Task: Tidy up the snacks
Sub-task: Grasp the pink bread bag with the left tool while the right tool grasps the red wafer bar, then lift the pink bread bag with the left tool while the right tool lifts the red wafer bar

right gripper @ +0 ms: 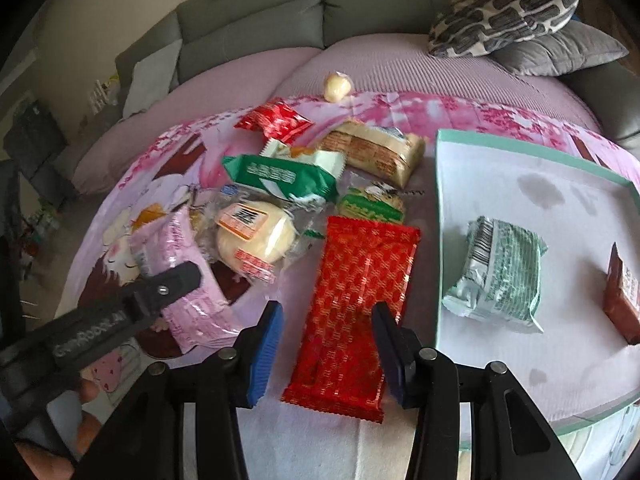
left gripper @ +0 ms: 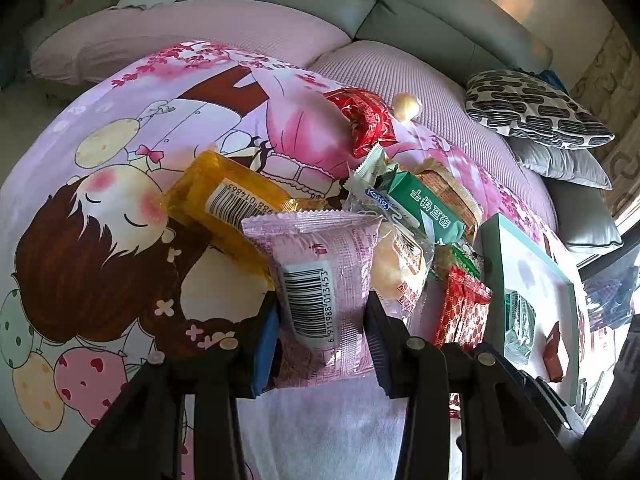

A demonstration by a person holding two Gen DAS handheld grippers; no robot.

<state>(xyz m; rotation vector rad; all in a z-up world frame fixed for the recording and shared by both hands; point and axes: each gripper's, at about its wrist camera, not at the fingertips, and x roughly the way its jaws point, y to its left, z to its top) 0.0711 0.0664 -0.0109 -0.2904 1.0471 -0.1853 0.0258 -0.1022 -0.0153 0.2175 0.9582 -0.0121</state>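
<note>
1. Two snacks are already lying in the teal-rimmed tray [right gripper: 532, 148]: a green-and-white striped packet [right gripper: 500, 272] near its middle and a dark red-brown packet [right gripper: 624, 292] at its right edge. The rest of the tray floor is showing bare.

2. The left tongs [left gripper: 322, 320] are pinching a pink wrapped snack [left gripper: 320, 280] between the blue pads, barcode facing the camera; the packet is sitting beside the pile on the cartoon-printed sheet [left gripper: 100, 200], not yet in the tray. Whether it is lifted clear of the sheet I cannot tell.

3. The right tongs [right gripper: 326, 350] are standing wide apart, straddling the long red patterned packet [right gripper: 360, 296], which is lying flat just left of the tray; the pads are not closing on it and may not be touching it.

4. Still waiting on the sheet: a yellow packet [left gripper: 228, 200], a green packet with white lettering [right gripper: 280, 178], a clear-wrapped round bun [right gripper: 256, 236], a small red packet [right gripper: 276, 122], a tan biscuit pack [right gripper: 376, 152], another green-labelled one [right gripper: 372, 204], and a small pale round sweet [right gripper: 337, 86] farther back.

5. By my judgement the sorting is in its early part, with most of the pile still to be moved.
</note>
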